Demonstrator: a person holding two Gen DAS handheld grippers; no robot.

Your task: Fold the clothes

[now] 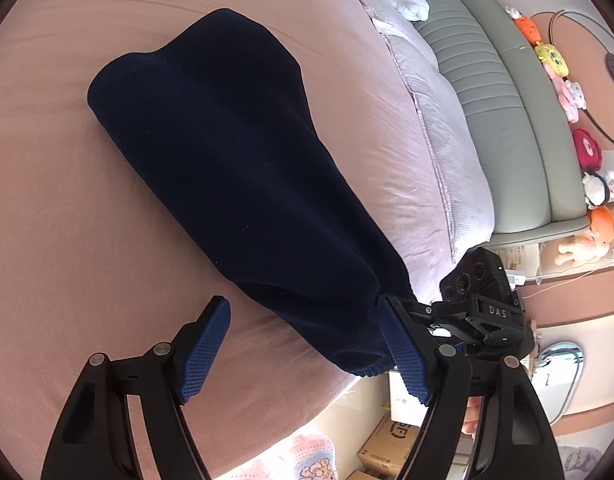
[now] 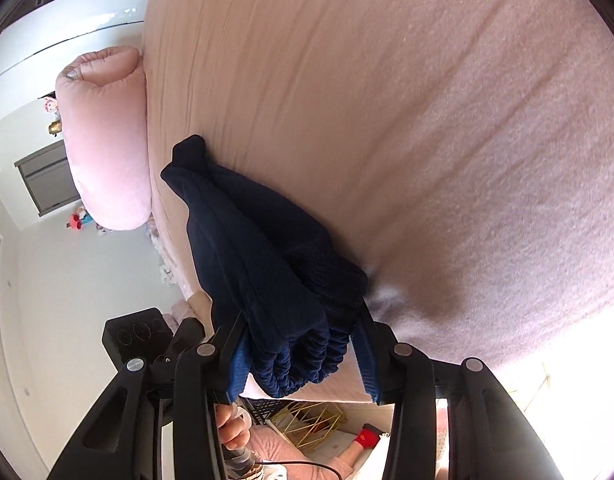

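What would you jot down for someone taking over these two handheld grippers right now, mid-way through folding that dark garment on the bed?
Left gripper: open, nothing clamped; the navy garment lies between and past its fingers.
Right gripper: shut on the bunched ribbed hem of the navy garment.
The garment lies in a long narrow fold on the pink bed sheet, its near end at the bed's edge.
Done: lengthwise fold, apparently.
Left: probably fold it across and smooth it.
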